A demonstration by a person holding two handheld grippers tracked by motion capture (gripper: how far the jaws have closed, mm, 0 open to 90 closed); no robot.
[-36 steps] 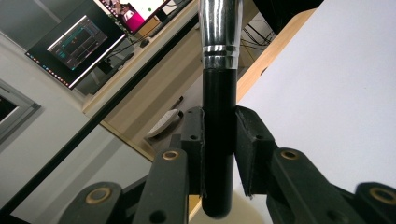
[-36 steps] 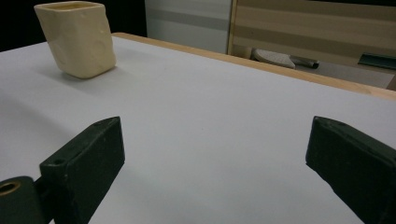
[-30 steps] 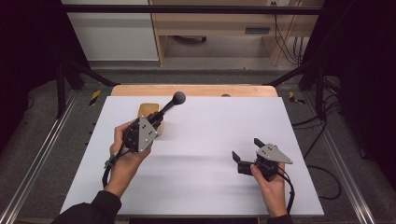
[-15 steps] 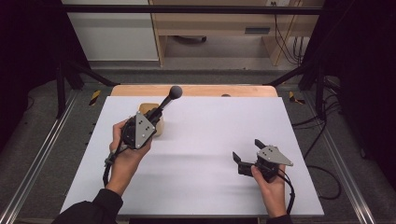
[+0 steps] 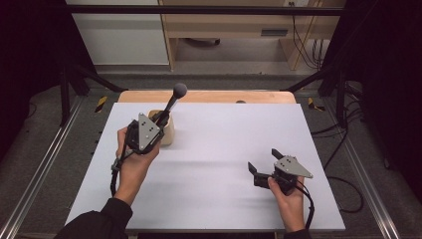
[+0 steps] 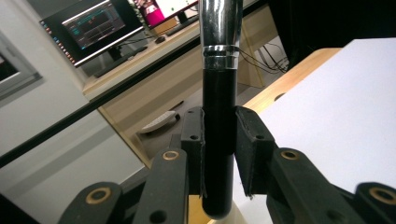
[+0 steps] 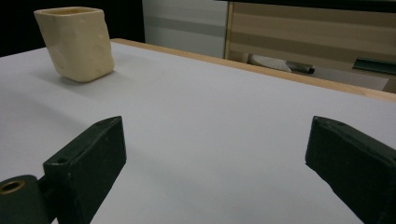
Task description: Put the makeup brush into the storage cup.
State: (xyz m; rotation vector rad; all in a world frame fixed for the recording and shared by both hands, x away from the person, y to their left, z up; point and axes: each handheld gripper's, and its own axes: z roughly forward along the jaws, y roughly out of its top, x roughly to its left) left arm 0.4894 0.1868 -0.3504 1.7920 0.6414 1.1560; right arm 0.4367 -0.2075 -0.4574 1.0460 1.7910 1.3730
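Left gripper [image 5: 158, 121]: jaws clamped on the brush [image 5: 171, 102] handle, head tilted to 1 o'clock, butt over the cup [image 5: 165, 130] mouth, likely to drop it in
Right gripper [image 5: 266, 165]: jaws spread, idle at 5 o'clock on the table [image 5: 224, 149]; well apart from the cup

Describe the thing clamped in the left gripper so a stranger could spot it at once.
Start at the white table and go to its far left part, where a cream cup stands. Above it the left gripper clamps a makeup brush: a black handle, a shiny metal collar and a rounded grey head.
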